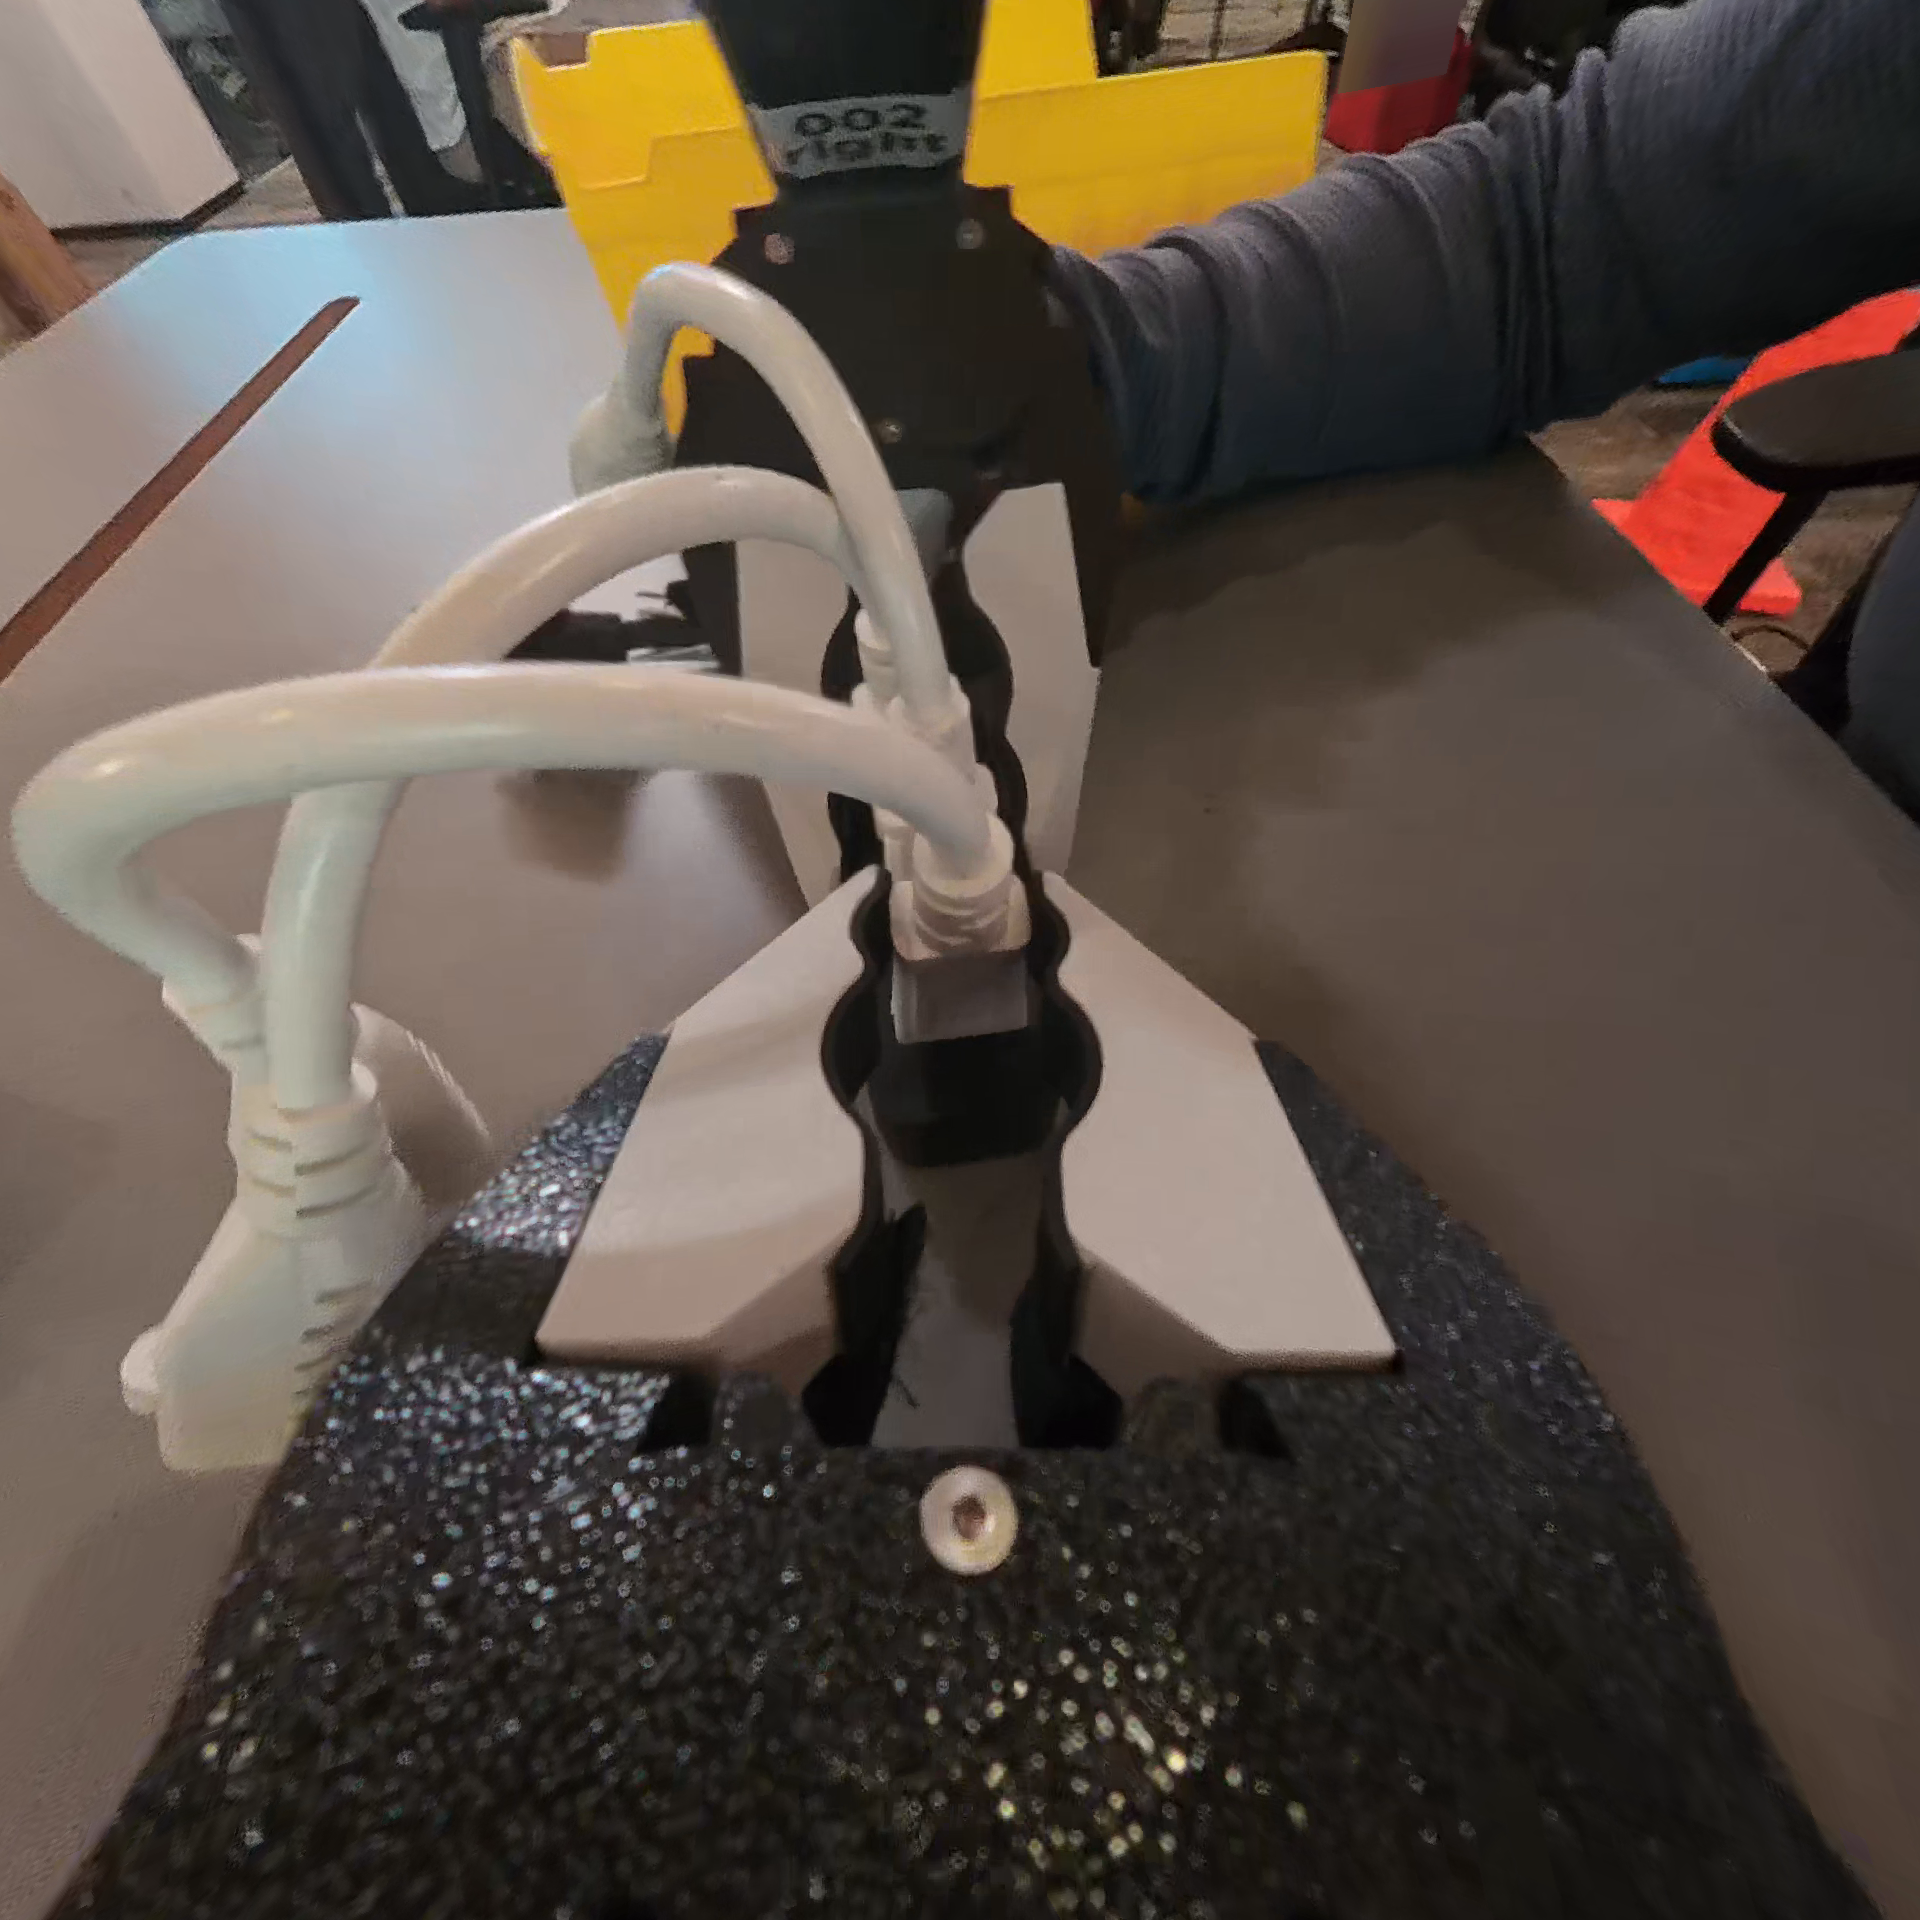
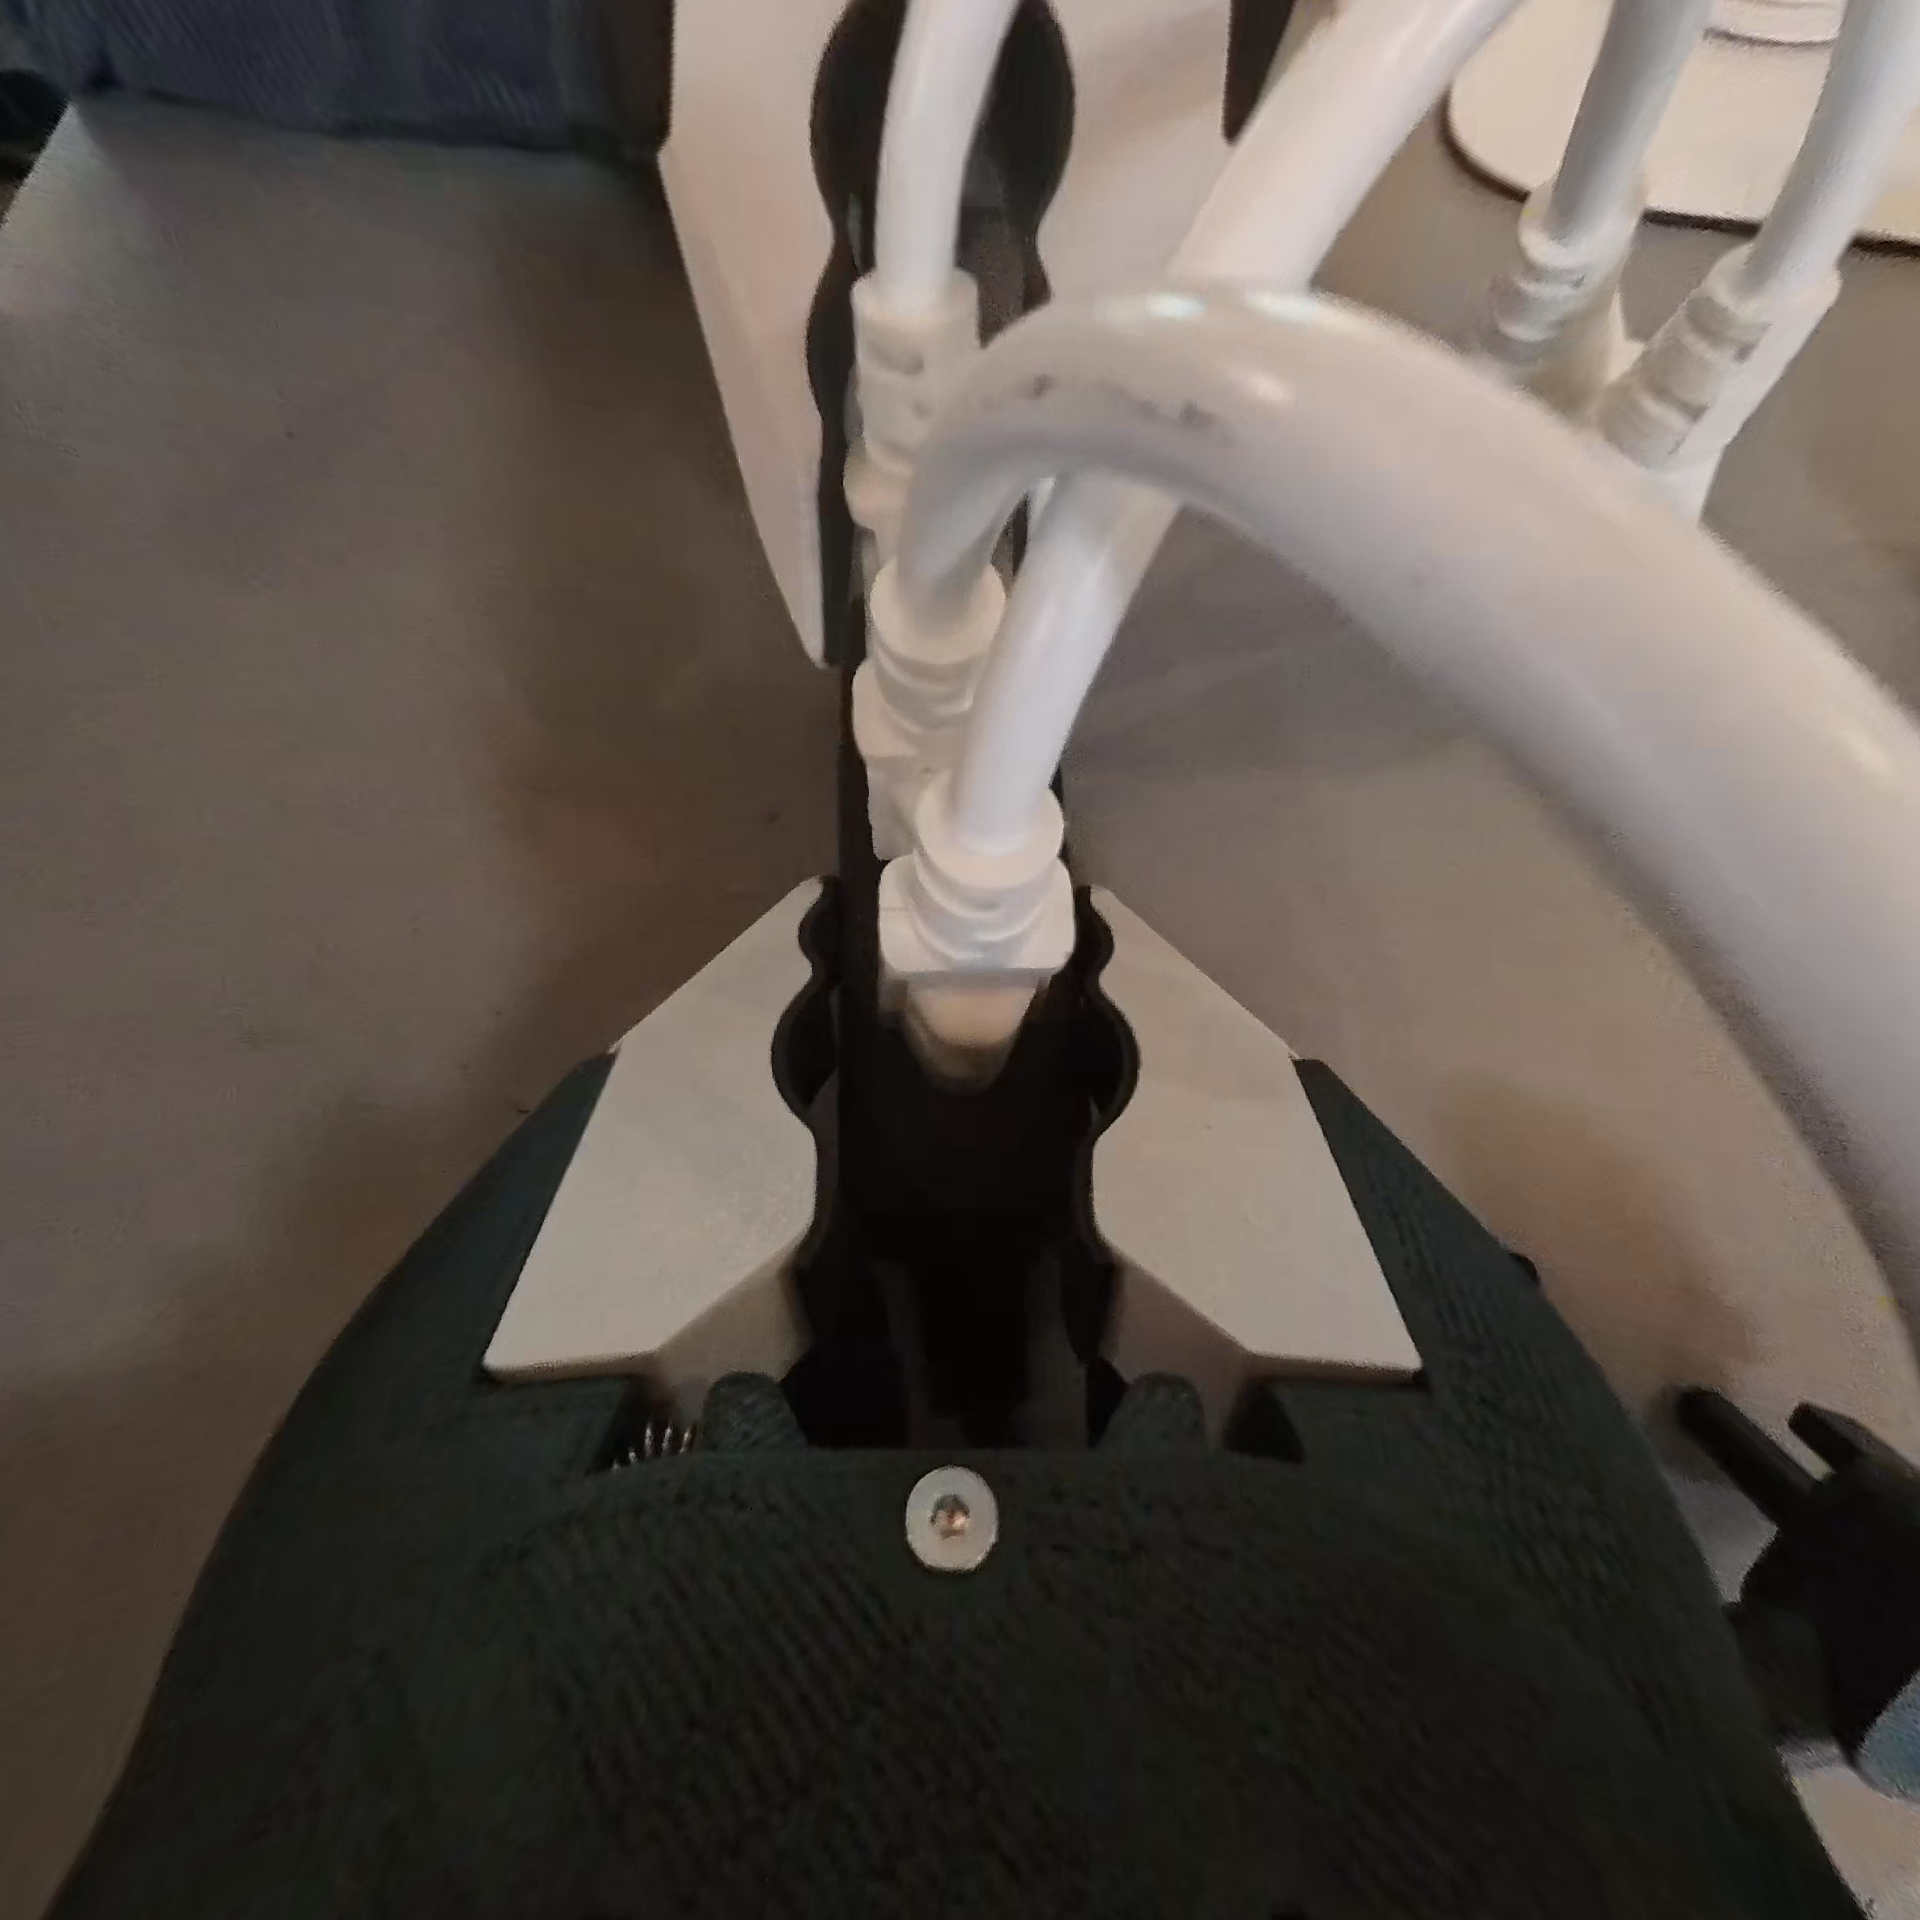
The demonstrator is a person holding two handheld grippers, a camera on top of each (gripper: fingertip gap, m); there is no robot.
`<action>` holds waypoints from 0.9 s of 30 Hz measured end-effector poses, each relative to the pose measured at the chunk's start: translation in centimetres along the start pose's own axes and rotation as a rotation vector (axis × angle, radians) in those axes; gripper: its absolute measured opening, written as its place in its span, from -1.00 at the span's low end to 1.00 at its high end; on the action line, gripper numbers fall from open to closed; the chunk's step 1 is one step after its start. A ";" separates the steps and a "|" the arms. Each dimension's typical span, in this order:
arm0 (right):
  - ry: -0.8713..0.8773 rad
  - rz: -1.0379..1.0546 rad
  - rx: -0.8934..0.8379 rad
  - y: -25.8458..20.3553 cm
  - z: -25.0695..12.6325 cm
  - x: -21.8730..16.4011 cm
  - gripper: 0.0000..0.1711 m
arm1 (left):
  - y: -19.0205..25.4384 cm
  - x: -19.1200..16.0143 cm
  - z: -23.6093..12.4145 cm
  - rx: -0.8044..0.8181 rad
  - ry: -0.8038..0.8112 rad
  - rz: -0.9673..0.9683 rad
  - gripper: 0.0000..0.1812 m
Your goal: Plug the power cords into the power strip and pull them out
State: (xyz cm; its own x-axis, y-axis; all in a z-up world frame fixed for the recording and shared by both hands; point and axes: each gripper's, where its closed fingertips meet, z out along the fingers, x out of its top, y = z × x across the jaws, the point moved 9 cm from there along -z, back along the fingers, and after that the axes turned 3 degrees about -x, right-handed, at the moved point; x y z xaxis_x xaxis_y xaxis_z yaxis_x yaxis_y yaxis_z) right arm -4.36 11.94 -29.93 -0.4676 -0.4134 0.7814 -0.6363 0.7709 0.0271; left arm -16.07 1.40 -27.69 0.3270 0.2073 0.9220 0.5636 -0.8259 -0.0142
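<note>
A narrow black power strip (image 1: 966, 1112) lies on the grey table (image 1: 1455, 935) between my two grippers. Three white plugs stand in it in a row, the nearest to each camera showing clearly (image 1: 961, 914) (image 2: 971, 925). Their white cords (image 1: 468, 717) arch over to the left, and the far-end connectors (image 1: 270, 1247) rest on the table. My left gripper (image 1: 961, 894) is shut on one end of the strip, its tips flanking the nearest plug. My right gripper (image 2: 961, 894) is shut on the other end; its white finger (image 1: 1029, 623) faces me in the left view.
A yellow box (image 1: 1143, 135) stands behind the table. A dark blue sleeve (image 1: 1455, 291) reaches in from the right. Red objects (image 1: 1766, 436) and a dark stool sit past the right edge. A black plug-like object (image 2: 1818, 1507) lies right of my right gripper. Some 5 cm of space lies between my two pairs of fingers.
</note>
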 end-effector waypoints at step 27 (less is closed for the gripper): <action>-0.008 0.008 -0.034 -0.8 1.2 0.7 -0.47 | 0.9 0.0 1.6 0.121 -0.037 -0.015 -0.78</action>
State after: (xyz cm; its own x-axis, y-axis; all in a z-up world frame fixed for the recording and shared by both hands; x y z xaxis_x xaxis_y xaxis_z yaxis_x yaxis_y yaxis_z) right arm -4.89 10.44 -30.12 -0.4775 -0.4109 0.7767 -0.6112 0.7903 0.0423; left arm -14.31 1.52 -28.29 0.3441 0.2405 0.9076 0.6555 -0.7536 -0.0489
